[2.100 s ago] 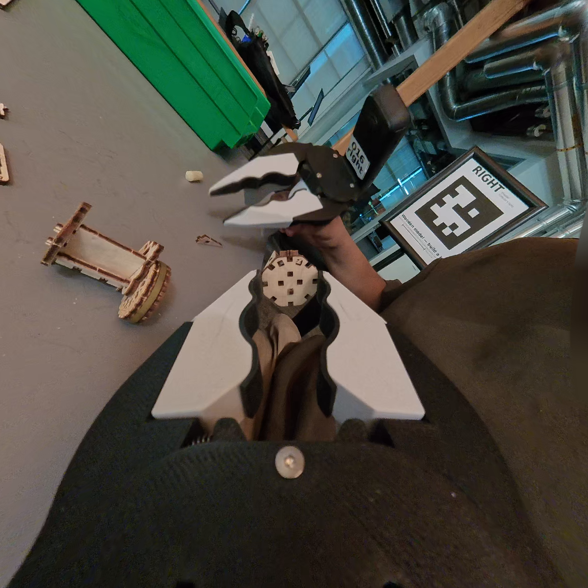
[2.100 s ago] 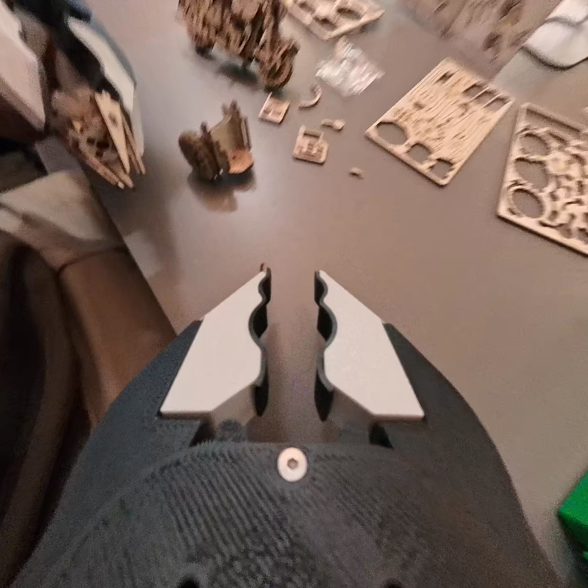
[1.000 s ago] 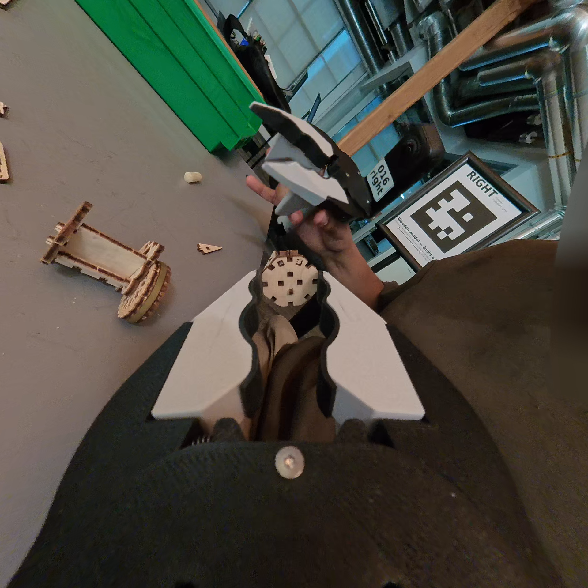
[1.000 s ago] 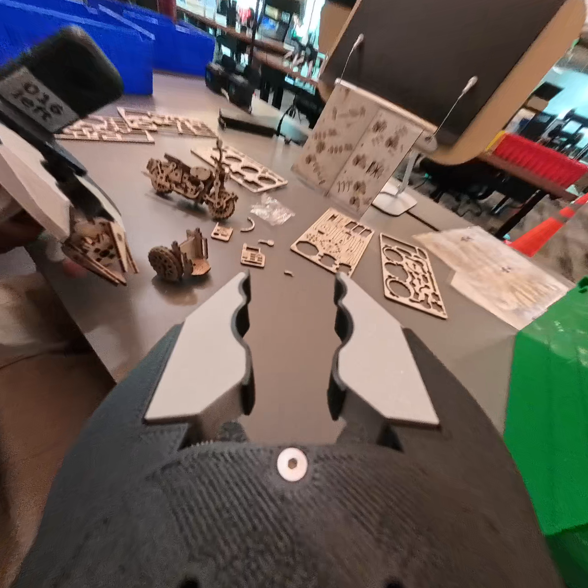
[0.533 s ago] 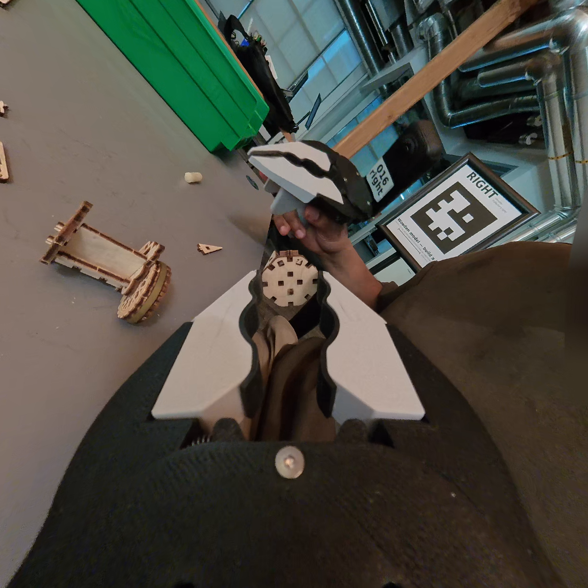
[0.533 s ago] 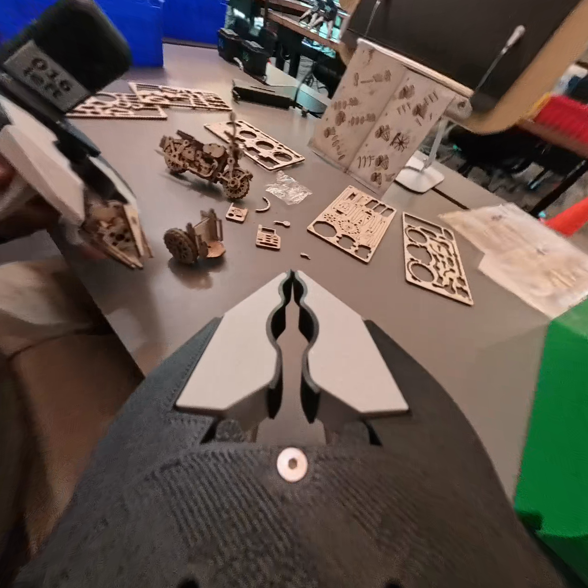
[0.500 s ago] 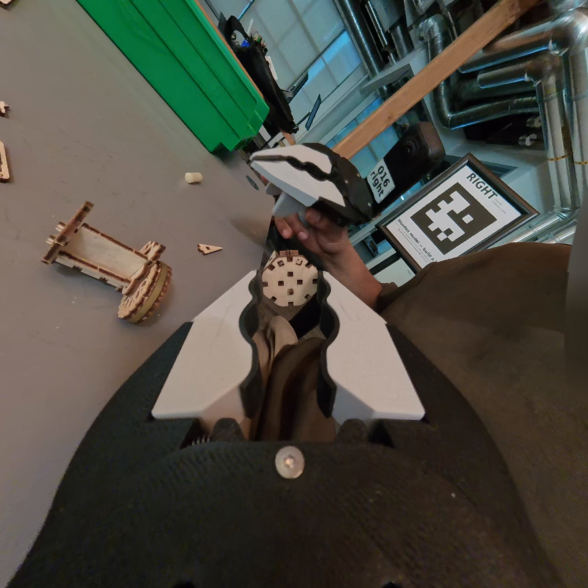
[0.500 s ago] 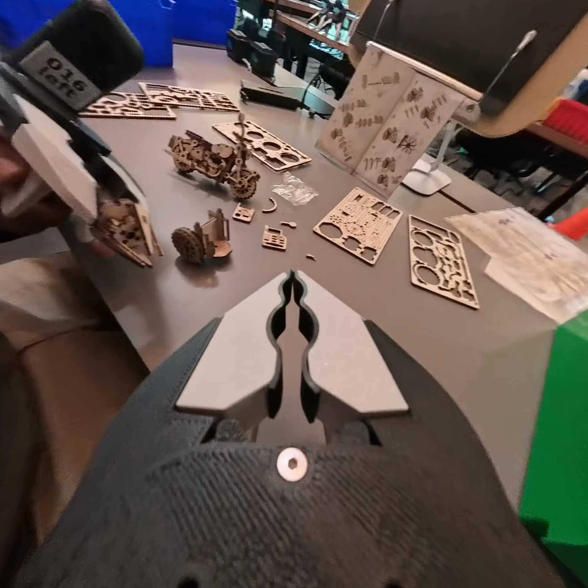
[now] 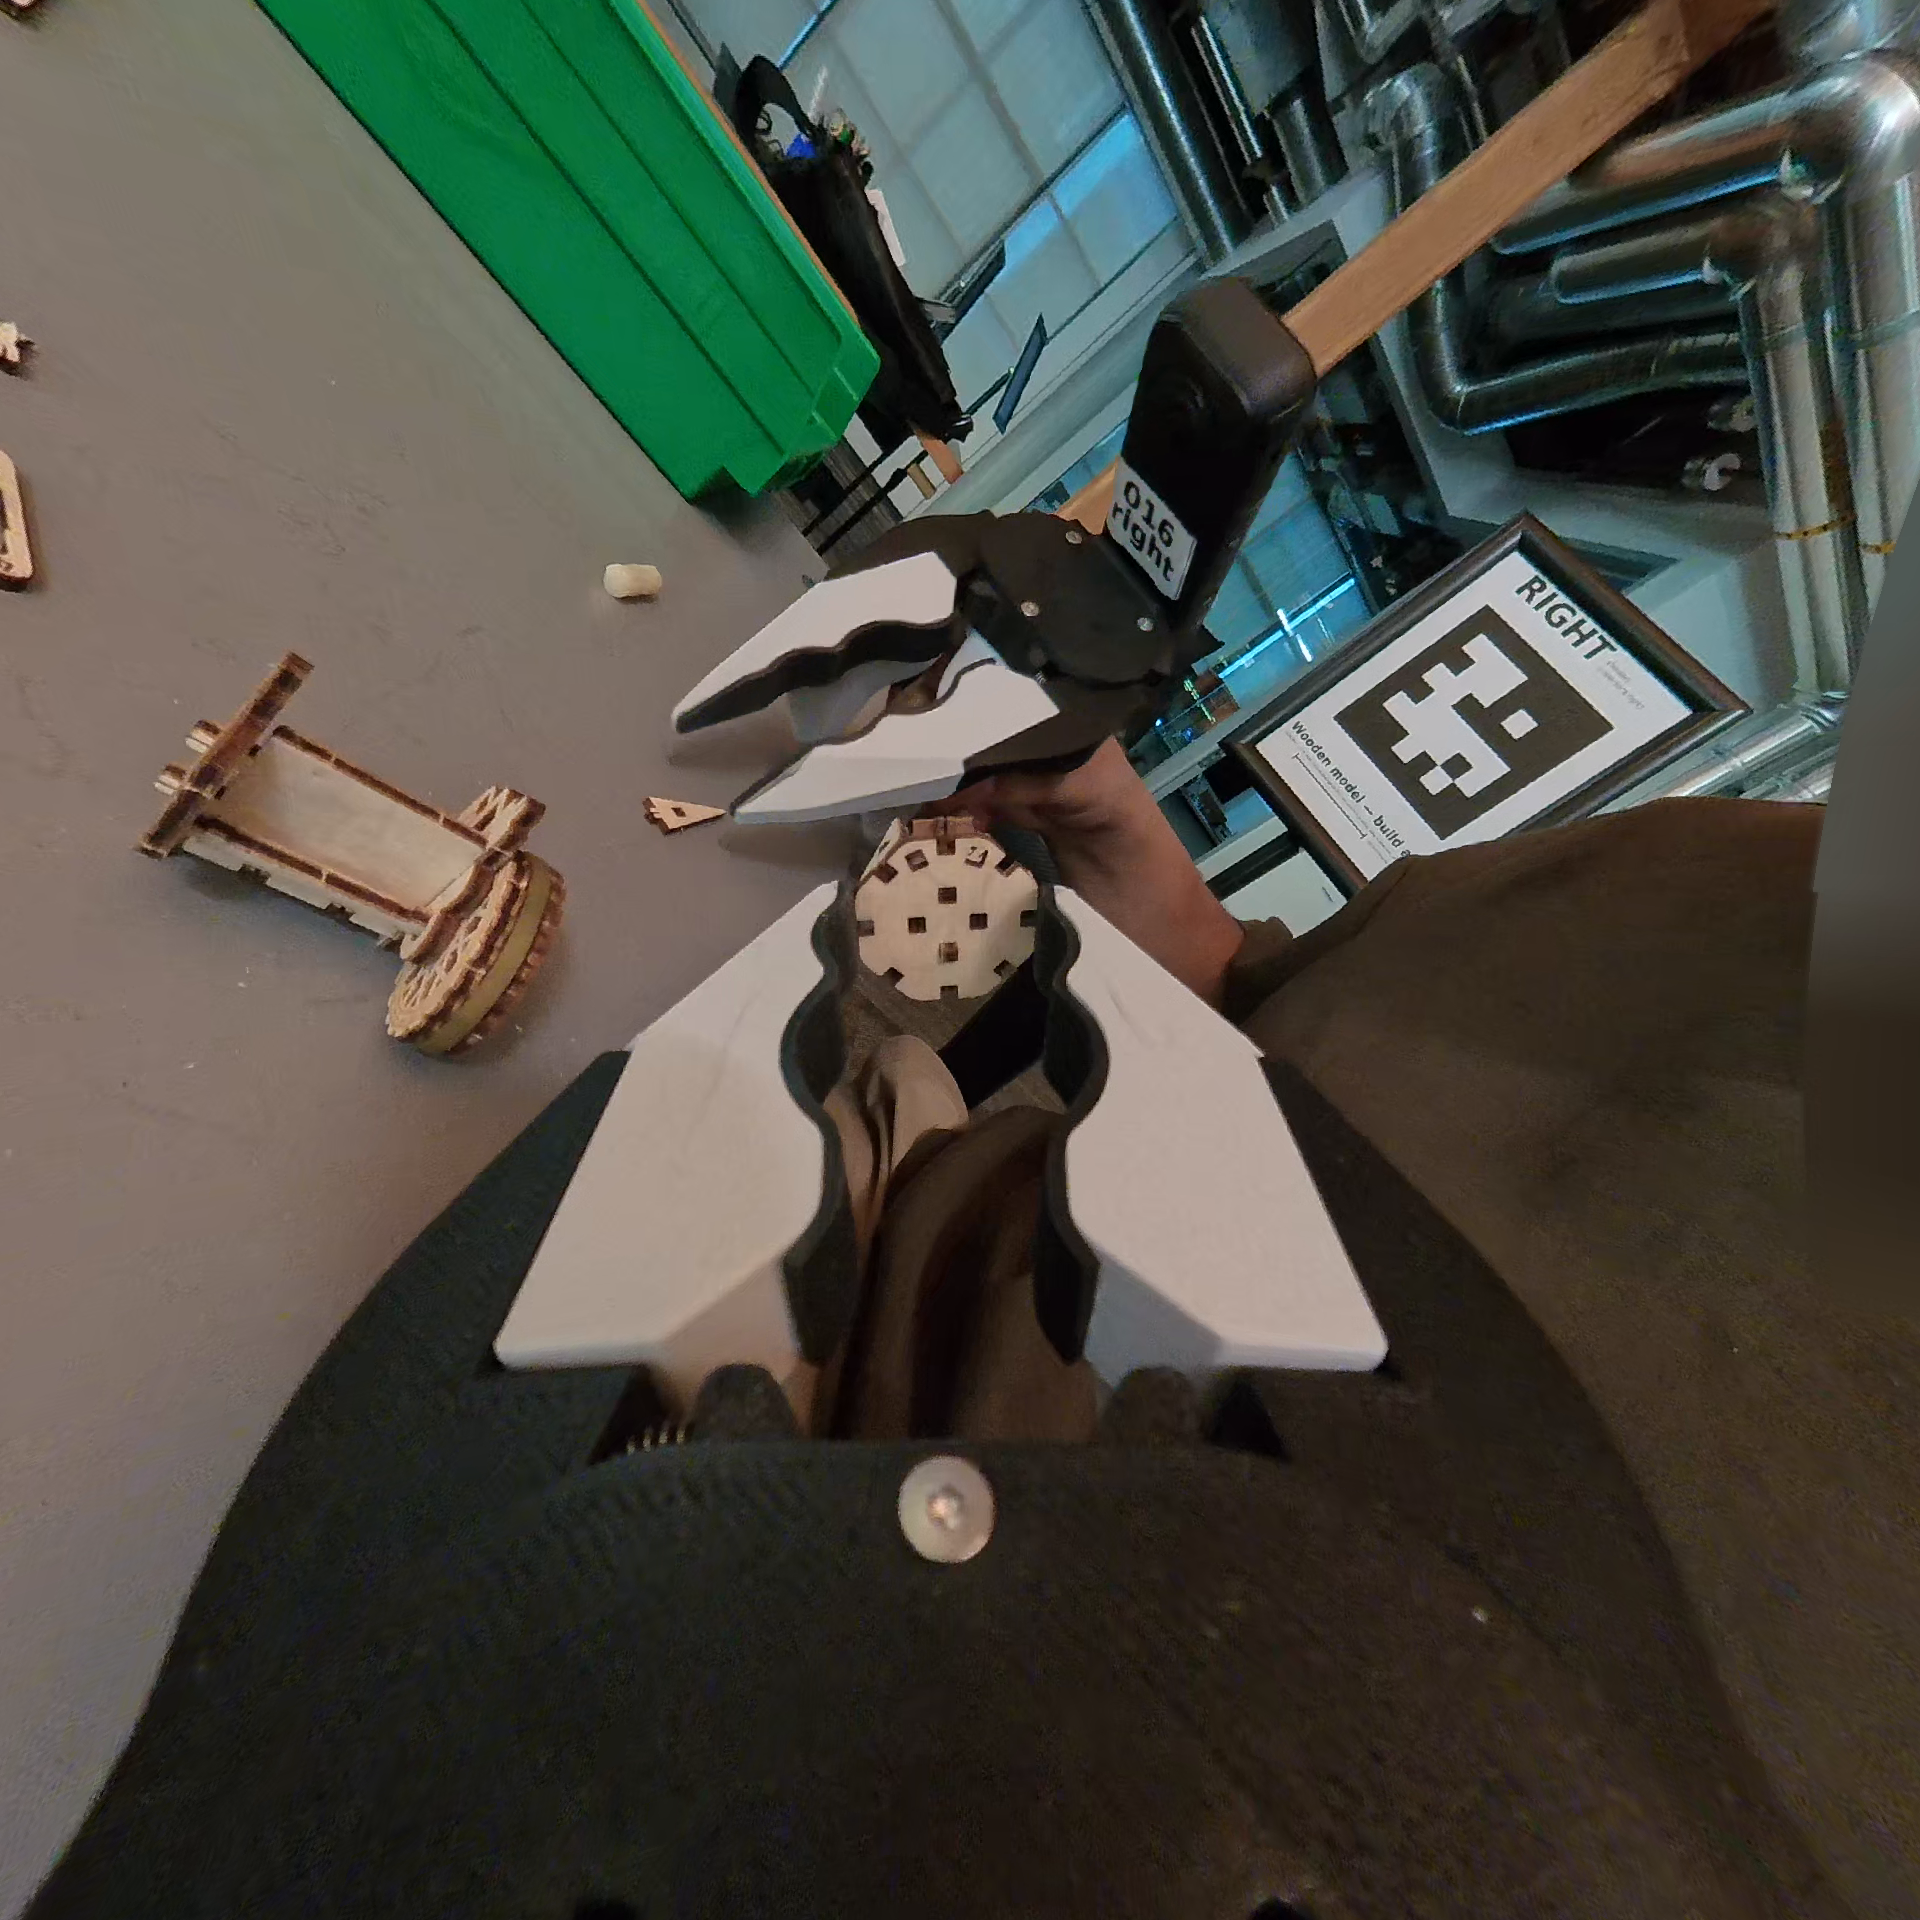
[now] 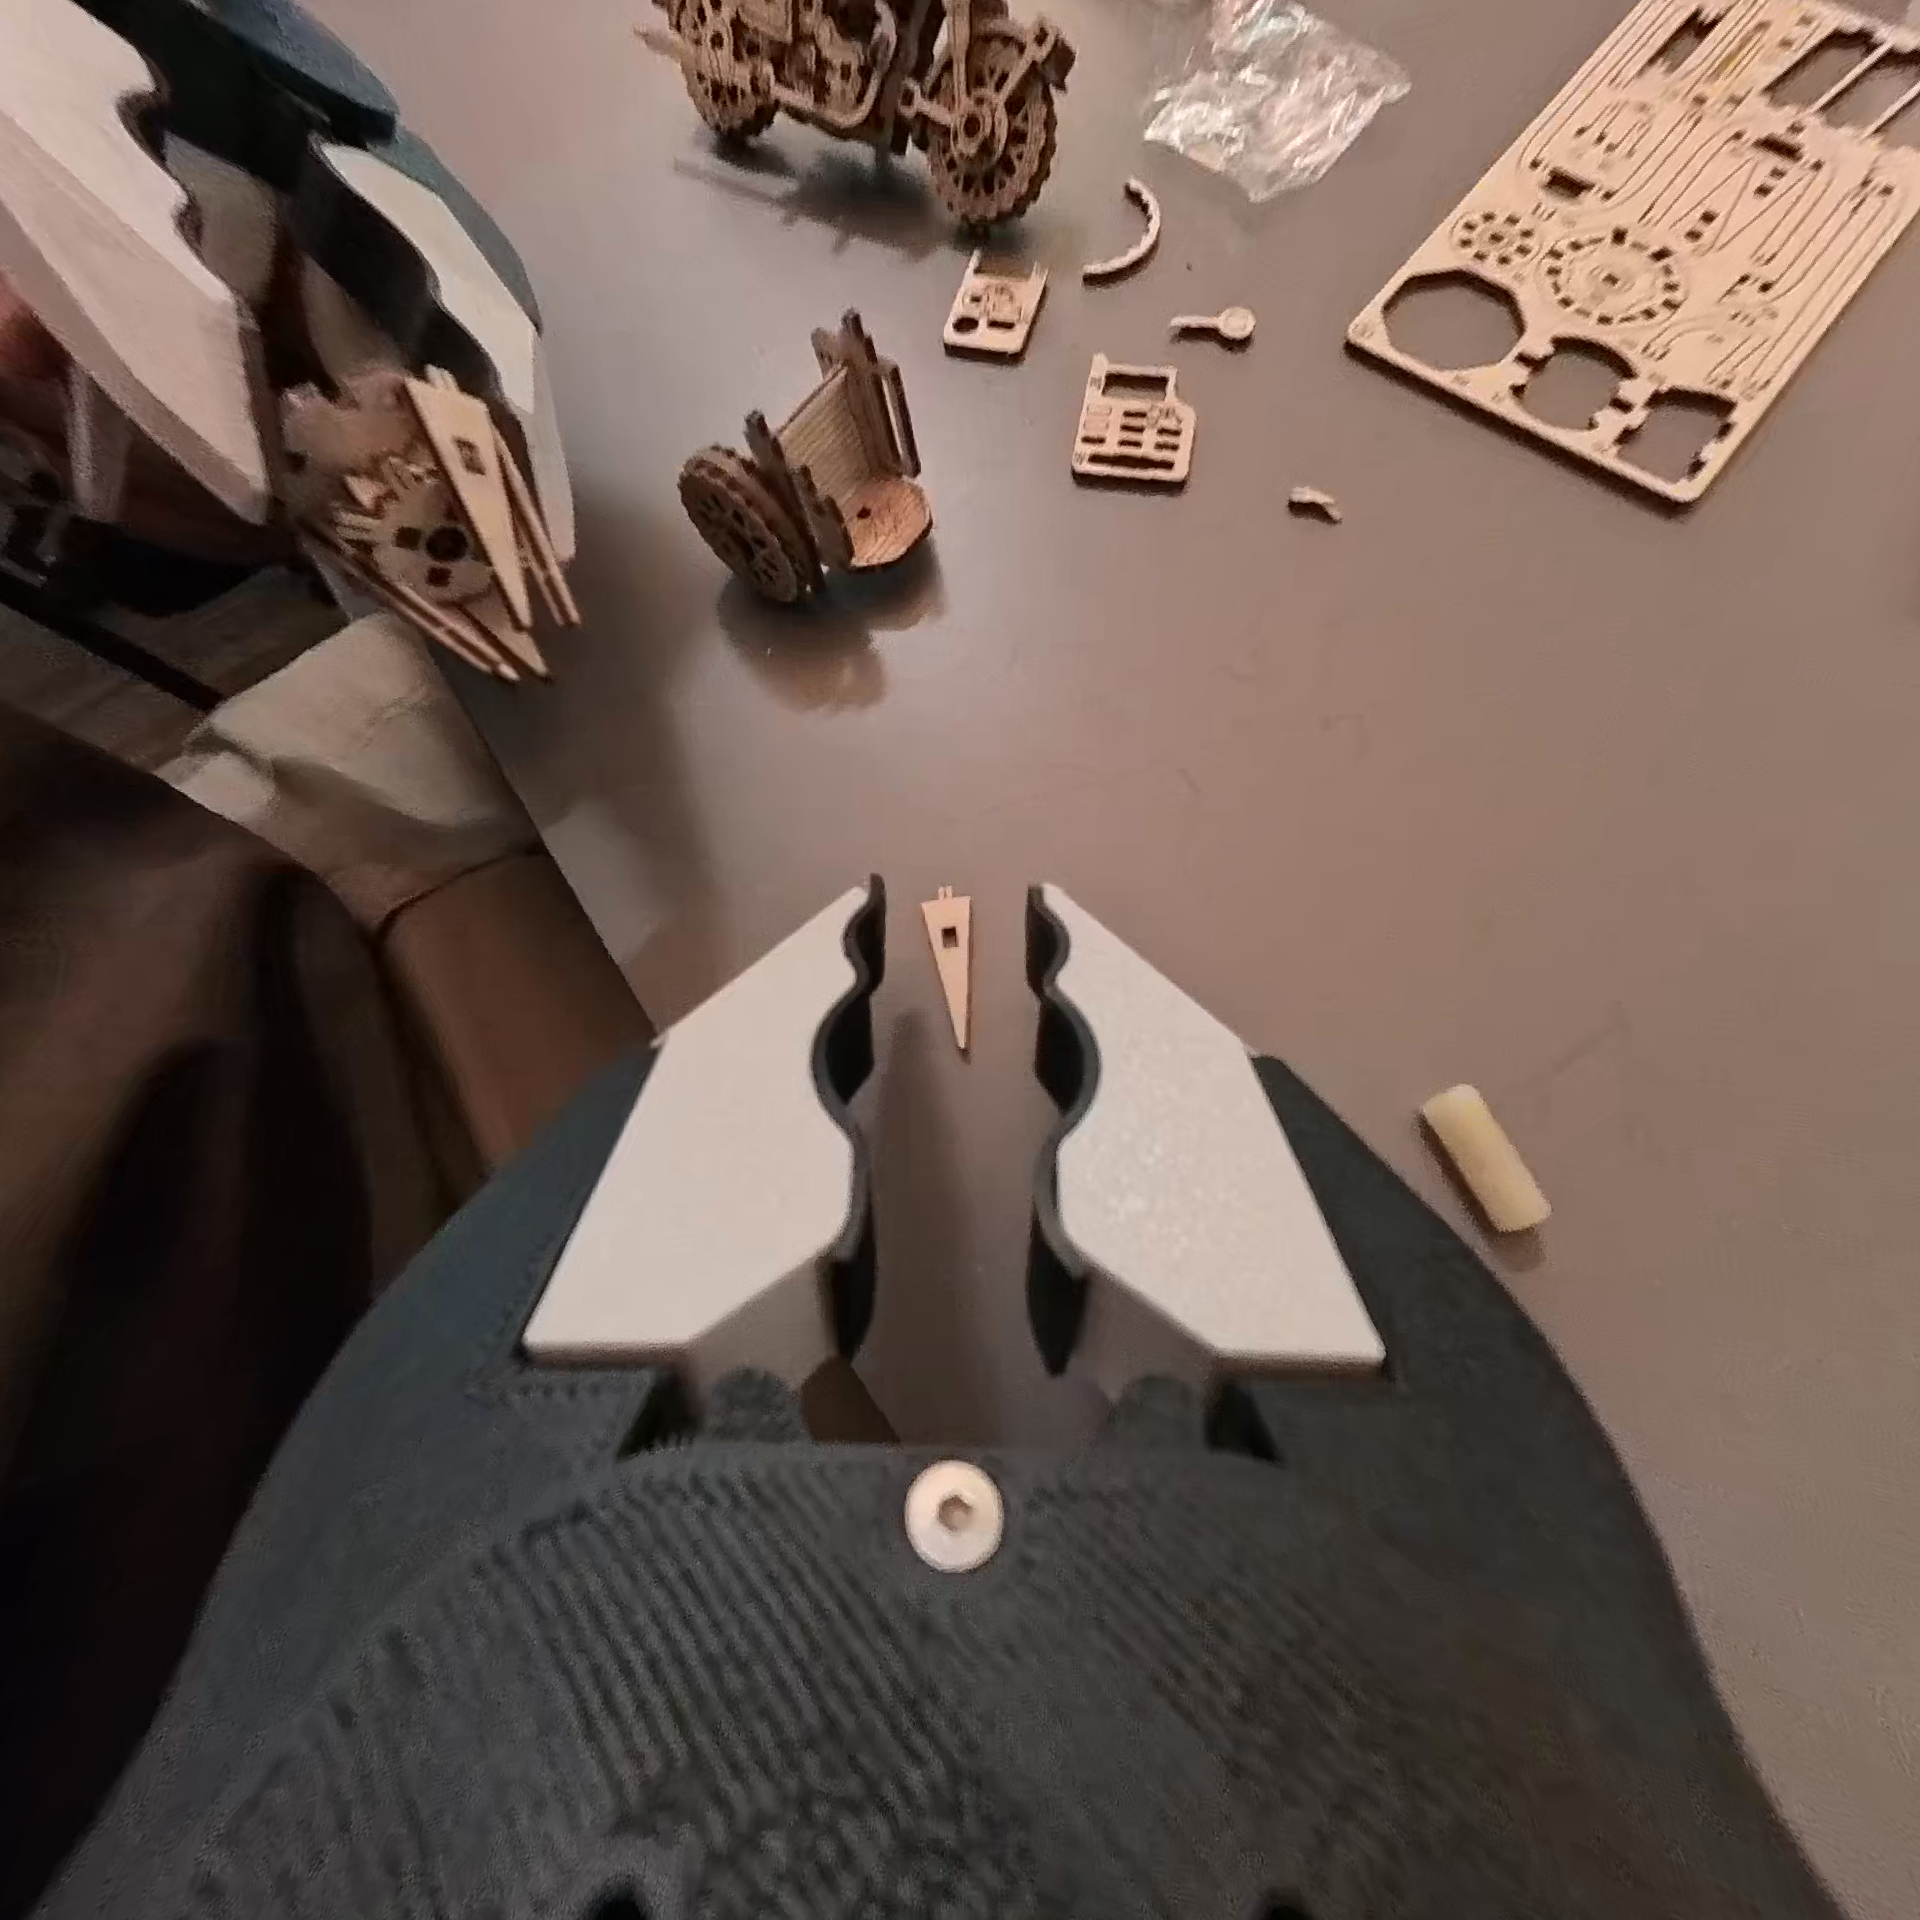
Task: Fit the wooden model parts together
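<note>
My left gripper [image 9: 943, 914] is shut on a wooden sub-assembly with a round slotted disc [image 9: 943, 930], held in the air off the table's edge. In the right wrist view this gripper [image 10: 405, 488] shows at the upper left with the assembly's fins [image 10: 468, 540] sticking out. My right gripper [image 10: 953, 899] is open and low over the table. A thin triangular wooden wedge [image 10: 951, 971] lies flat between its fingers. From the left wrist view the right gripper [image 9: 712, 764] hangs just above that wedge [image 9: 681, 812].
A wheeled wooden sub-assembly [image 10: 800, 488] lies on the dark table [image 10: 1351, 831], with a finished motorcycle model [image 10: 873, 94] behind it. Small flat parts [image 10: 1132, 434], a punched parts sheet [image 10: 1621, 270] and a cream cylinder [image 10: 1484, 1172] lie nearby. A green bin [image 9: 582, 208] stands at the right. To the cream cylinder [image 10: 1484, 1172]: right tips about 9 cm, left tips about 20 cm.
My right gripper shut, then opened again, and swung down to the table so its fingers straddle the wedge. The left gripper has held still with its assembly.
</note>
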`<state>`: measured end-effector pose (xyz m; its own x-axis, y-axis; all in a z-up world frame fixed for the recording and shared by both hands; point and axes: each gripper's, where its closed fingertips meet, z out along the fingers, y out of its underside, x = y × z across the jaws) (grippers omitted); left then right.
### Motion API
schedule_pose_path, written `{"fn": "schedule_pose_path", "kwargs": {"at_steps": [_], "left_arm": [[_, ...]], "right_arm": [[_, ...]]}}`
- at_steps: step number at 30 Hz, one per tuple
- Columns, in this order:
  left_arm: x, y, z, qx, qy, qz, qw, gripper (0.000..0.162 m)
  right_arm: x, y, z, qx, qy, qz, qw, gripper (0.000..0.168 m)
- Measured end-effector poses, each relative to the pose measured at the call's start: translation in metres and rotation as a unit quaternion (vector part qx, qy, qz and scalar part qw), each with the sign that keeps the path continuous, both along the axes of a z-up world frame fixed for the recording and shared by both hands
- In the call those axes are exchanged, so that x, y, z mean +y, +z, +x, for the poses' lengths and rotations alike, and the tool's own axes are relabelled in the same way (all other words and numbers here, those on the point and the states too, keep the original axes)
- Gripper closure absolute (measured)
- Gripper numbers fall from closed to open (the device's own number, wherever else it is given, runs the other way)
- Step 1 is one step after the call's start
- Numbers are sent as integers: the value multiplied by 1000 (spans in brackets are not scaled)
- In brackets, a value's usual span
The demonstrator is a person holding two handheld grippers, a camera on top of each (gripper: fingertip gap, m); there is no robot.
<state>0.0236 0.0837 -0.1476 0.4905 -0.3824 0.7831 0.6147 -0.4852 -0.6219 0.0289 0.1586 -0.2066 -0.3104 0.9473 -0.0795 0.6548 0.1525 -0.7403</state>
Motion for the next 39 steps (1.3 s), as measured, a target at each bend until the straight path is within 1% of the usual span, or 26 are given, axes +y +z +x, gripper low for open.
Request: {"fn": "schedule_pose_path", "kwargs": {"at_steps": [4, 6, 10, 12, 14, 16, 18, 20, 24, 26, 34, 39], "left_arm": [[0, 0, 0, -1, 0, 0, 1000, 132], [0, 0, 0, 0, -1, 1, 1000, 132], [-1, 0, 1, 0, -2, 1, 1000, 132], [-1, 0, 1, 0, -3, 1, 1000, 132], [-1, 0, 2, 1, -5, 1, 1000, 132], [-1, -1, 5, 2, -11, 0, 1000, 132], [-1, -1, 8, 6, -18, 0, 1000, 132], [-2, -3, 13, 17, -25, -2, 1000, 133], [-4, -7, 23, 46, -43, -1, 998, 133], [-5, -6, 27, 53, -50, 3, 997, 133], [-8, -6, 31, 58, -66, 9, 996, 133], [-11, -7, 36, 76, -79, 14, 994, 132]], "right_arm": [[1, -12, 1, -27, 3, 27, 999, 145], [1, -18, 2, -40, 5, 43, 998, 149], [0, -16, 1, -30, 7, 50, 998, 157], [-2, 1, -1, 18, 13, 35, 999, 161], [-11, 32, -2, 91, 36, -3, 995, 161], [-31, 64, 3, 151, 74, -60, 984, 162], [-52, 82, 8, 187, 113, -75, 973, 162], [-66, 82, 10, 194, 137, -58, 970, 162], [-86, 70, 12, 172, 167, -64, 969, 162], [-87, 64, 13, 164, 174, -53, 970, 162], [-89, 65, 17, 161, 190, -62, 967, 162], [-92, 64, 22, 152, 210, -76, 963, 162]]}}
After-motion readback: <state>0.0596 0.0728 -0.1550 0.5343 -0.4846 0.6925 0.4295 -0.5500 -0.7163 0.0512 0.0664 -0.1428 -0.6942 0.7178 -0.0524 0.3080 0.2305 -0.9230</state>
